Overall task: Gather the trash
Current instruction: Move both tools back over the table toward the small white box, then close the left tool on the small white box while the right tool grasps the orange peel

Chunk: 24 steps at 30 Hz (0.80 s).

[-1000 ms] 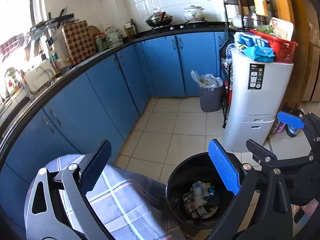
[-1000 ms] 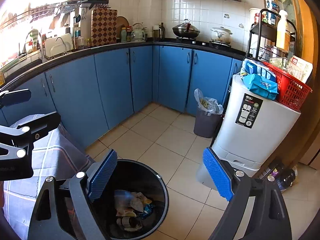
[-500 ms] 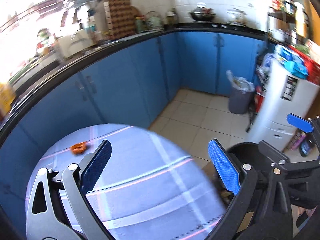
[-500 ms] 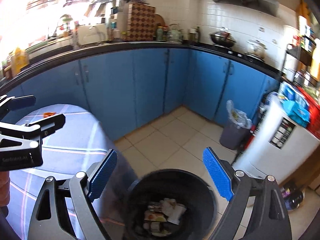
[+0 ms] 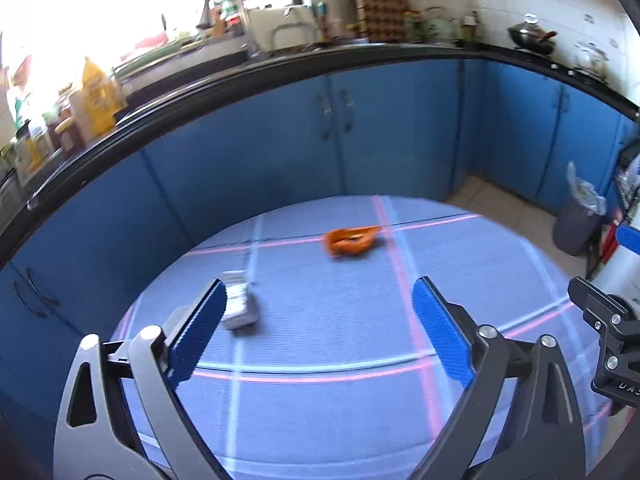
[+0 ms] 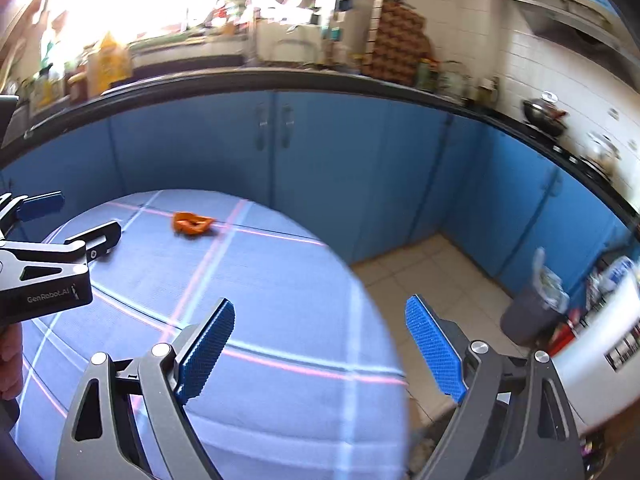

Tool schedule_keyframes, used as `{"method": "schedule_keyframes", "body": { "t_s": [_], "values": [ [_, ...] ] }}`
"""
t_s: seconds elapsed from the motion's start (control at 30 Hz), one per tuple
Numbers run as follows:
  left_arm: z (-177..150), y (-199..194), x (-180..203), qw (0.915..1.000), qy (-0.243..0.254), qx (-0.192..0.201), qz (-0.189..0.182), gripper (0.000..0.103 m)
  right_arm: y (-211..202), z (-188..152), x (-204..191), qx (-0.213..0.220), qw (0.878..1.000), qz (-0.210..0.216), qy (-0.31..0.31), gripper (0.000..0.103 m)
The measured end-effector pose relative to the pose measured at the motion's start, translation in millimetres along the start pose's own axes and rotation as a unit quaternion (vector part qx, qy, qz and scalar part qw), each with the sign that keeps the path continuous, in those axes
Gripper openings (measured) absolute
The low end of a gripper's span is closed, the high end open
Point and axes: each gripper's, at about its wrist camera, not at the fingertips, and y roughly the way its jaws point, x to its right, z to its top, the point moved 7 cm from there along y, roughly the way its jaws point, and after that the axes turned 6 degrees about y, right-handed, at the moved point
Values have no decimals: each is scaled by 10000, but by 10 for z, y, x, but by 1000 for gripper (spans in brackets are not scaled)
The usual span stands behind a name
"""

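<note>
The left tongs point(image 5: 316, 320) hang above a round worktop point(image 5: 360, 420) covered in a blue cloth with pink and pale stripes. Their blue-padded jaws stand wide apart with nothing between them, having just closed a little. A crumpled silver-grey scrap point(image 5: 239, 306), blurred, lies on the cloth toward the worktop's left edge, just beside the left jaw's tip; whether it touches the pad cannot be told. An orange wrapper point(image 5: 352, 241) lies nearer the far edge of the worktop, well apart from the silver scrap.

The right tongs point(image 6: 320, 350) hover over the right edge of the same worktop, jaws likewise spread wide and empty, one pad over the cloth and the other over the tiled floor point(image 6: 420, 268). In this view the orange wrapper sits near the far edge, close to the left tongs' fingertips.

Blue cabinets point(image 5: 280, 152) under a dark counter curve behind the worktop. A grey bin point(image 6: 528, 316) with a plastic liner stands on the floor at the right.
</note>
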Motion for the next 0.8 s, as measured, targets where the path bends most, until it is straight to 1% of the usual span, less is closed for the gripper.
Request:
{"method": "schedule_keyframes", "body": {
  "t_s": [0.07,0.13,0.23,0.33,0.43,0.5,0.57,0.6,0.67,0.7,0.77,0.8],
  "values": [
    [-58,109,-186,9999,-68,-81,72,84,139,38,-223,-37,9998,119,-144,85],
    [-124,234,-367,9995,-212,-197,79,83,284,72,-432,-90,9992,262,-276,85],
    [-221,394,-552,9985,-403,-365,20,83,464,125,-619,-119,9985,366,-384,85],
    [-324,585,-669,9970,-486,-585,-104,83,675,171,-769,-208,9979,432,-429,85],
    [-391,732,-709,9958,-523,-738,-133,82,853,202,-881,-313,9974,509,-403,85],
    [-426,825,-741,9950,-551,-823,-101,77,955,213,-957,-374,9969,561,-397,85],
    [-444,898,-770,9938,-636,-900,-144,69,1036,216,-1025,-432,9963,613,-418,85],
    [-462,941,-793,9925,-713,-969,-199,67,1068,216,-1054,-460,9960,639,-430,85],
    [-487,987,-837,9906,-845,-1036,-301,59,1141,229,-1125,-514,9951,713,-450,85],
    [-498,1003,-860,9899,-900,-1047,-333,57,1180,230,-1161,-544,9946,751,-455,85],
    [-520,1029,-899,9880,-1018,-1087,-399,46,1249,252,-1229,-588,9937,843,-451,85],
    [-534,1044,-915,9872,-1061,-1116,-428,43,1285,267,-1266,-608,9931,906,-437,85]
  ]
}}
